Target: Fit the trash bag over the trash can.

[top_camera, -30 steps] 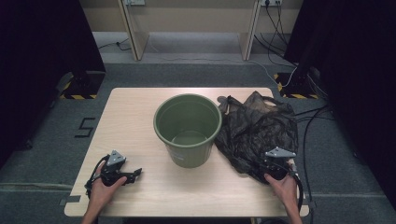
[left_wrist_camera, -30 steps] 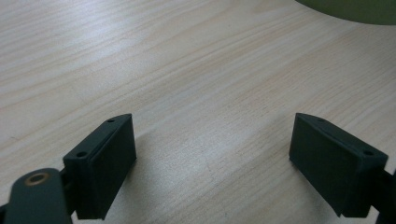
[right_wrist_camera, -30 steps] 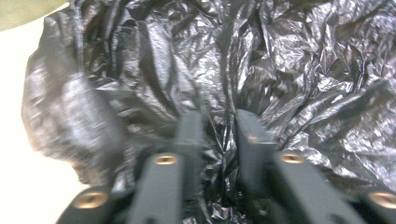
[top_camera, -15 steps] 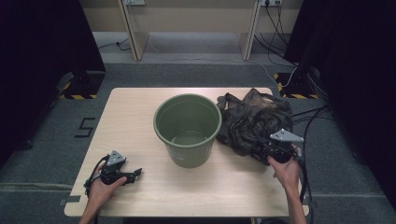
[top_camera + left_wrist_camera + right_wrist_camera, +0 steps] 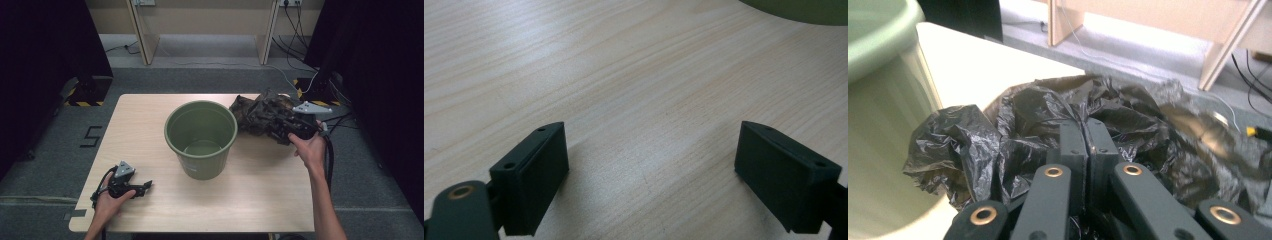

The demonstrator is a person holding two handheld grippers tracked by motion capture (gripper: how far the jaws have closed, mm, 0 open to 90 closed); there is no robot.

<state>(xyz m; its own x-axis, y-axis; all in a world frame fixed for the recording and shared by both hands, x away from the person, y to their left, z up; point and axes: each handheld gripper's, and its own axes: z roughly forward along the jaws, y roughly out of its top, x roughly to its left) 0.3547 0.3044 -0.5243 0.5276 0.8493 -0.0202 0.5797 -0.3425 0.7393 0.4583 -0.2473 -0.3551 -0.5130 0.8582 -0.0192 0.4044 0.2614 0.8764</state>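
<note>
Each hand carries a black tool: the left tool (image 5: pixel 131 186) and right tool (image 5: pixel 283 125) are each topped by a grey three-cornered plate, with a black cable trailing back along the forearm. The jaws are flat, blocky black pads (image 5: pixel 535 172) with small screw holes, hinged on black links with brass-coloured rivets (image 5: pixel 1053 172). Both forearms look bare, seemingly without sleeves

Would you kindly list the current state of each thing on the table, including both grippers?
Green bucket: upright, empty.
Black plastic bag: crumpled, pinched by the right gripper, bunched beside the bucket.
Right gripper: shut on the bag.
Left gripper: open, nothing between its jaws, low over the table.
</note>
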